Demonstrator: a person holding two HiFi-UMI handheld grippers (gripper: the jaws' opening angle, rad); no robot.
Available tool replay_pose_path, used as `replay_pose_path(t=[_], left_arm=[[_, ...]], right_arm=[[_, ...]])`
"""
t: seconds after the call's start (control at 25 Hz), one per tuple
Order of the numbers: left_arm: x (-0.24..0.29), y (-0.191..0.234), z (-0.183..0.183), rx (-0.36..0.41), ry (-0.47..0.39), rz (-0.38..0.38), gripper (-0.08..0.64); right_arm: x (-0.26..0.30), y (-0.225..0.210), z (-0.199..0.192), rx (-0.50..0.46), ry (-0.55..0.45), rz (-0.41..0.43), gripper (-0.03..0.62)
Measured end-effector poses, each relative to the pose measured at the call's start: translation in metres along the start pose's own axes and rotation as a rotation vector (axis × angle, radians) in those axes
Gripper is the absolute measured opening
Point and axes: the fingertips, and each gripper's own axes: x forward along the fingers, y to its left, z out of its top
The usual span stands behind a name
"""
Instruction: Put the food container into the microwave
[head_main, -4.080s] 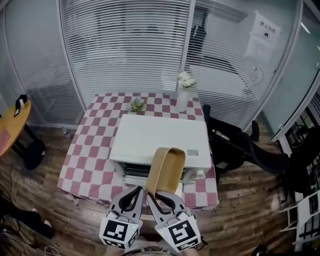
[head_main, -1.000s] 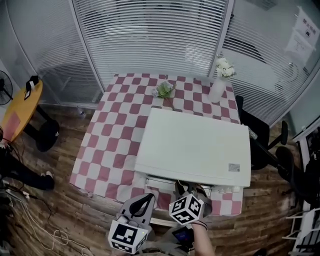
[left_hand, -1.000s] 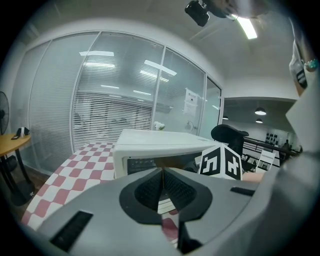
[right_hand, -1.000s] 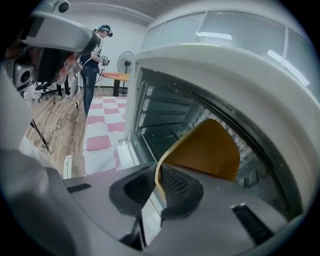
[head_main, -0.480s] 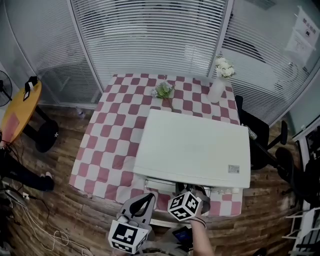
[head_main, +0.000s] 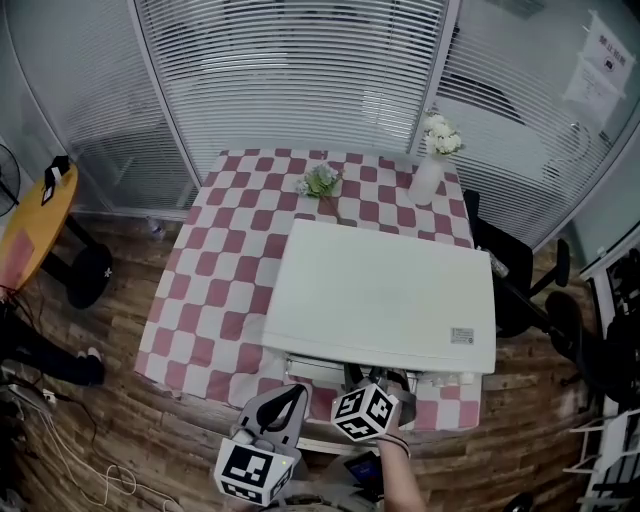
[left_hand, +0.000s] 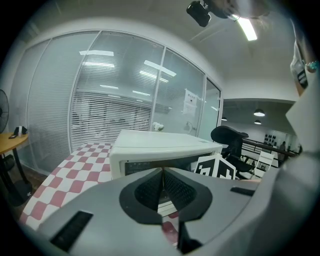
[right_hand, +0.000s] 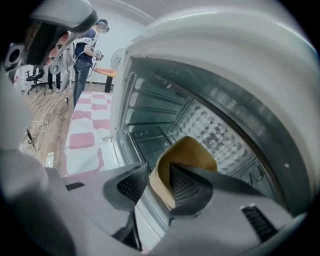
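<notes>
From the head view, your left claw (head_main: 293, 395) and right claw (head_main: 374, 384) sit side by side at the near edge of the table (head_main: 215, 290). The right one is nosed in under the front lip of the white microwave (head_main: 380, 295); the left one is just to its left, short of that lip. Beyond both claws the microwave's flat top covers most of the right half of the table. Left of your left claw the checked cloth lies bare out to its edges. A vase (head_main: 428, 178) and a small plant (head_main: 320, 182) stand well beyond, near the far edge. In the left gripper view, your left claw (left_hand: 162, 172) has its jaws pressed together with nothing in them. The microwave's front corner stands just ahead of it, the right claw's marker cube (left_hand: 216, 169) is close on its right, and open cloth runs away on its left. In the right gripper view, your right claw (right_hand: 159, 169) has just been opening its jaws. They stand apart, one inside the food container (right_hand: 189, 152) and one outside, with the tan rim wall between them and not squeezed. The container sits inside the microwave cavity, right at the claw's tips and close to the front opening's edge. Bare cavity floor shows beyond it and to its left, up to the patterned back wall.
</notes>
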Motion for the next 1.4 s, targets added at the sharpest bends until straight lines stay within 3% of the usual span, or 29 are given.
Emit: replay_pose_path(t=[0.4,0.6,0.92,1.4], left_arm=[[-0.003,-0.008,0.001,0.01,-0.006,-0.029,0.014],[-0.007,-0.015,0.0,0.014,-0.009,-0.044,0.014],[-0.013,-0.029,-0.004,0.027,-0.013,-0.079,0.014],[-0.025,-0.052,-0.012,0.056,-0.01,-0.118,0.014]], right_arm=[[-0.027,-0.005,-0.001,0.156,-0.061,-0.003,0.141],[-0.045,-0.005,-0.005,0.247,-0.091,0.0,0.088],[-0.065,0.01,-0.02,0.283,-0.073,0.008,0.009],[-0.104,0.038,-0.023,0.329,-0.098,0.058,-0.006]])
